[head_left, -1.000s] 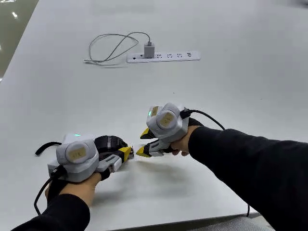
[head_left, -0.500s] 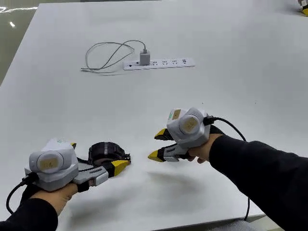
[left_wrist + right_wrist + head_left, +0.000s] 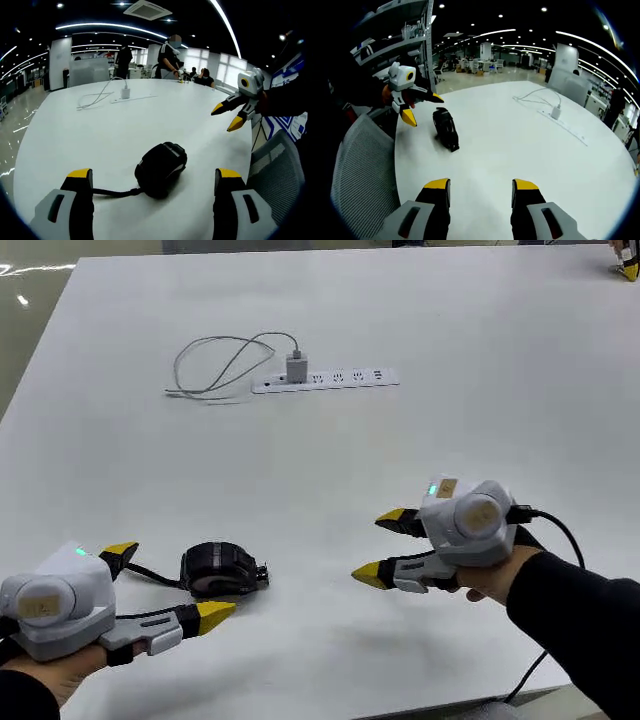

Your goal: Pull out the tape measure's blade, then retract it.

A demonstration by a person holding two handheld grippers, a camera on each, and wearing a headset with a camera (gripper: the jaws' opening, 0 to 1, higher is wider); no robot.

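Black tape measure [image 3: 222,570] lies on the white worktop [image 3: 450,440] at near left, just ahead of the left gripper [image 3: 168,581], whose yellow-tipped jaws stand wide and touch nothing. Its strap [image 3: 155,575] trails toward that gripper's far jaw. Right gripper [image 3: 378,545] hovers well apart at near right, jaws likewise spread and empty. Power strip [image 3: 325,379], with charger [image 3: 297,368] and looped cable [image 3: 190,394], sits far across the worktop.

The tape measure [image 3: 220,569] [image 3: 161,168] [image 3: 445,128] is black, rounded; it lies on the white bench [image 3: 420,440]; its blade is retracted; a black strap trails from one side.
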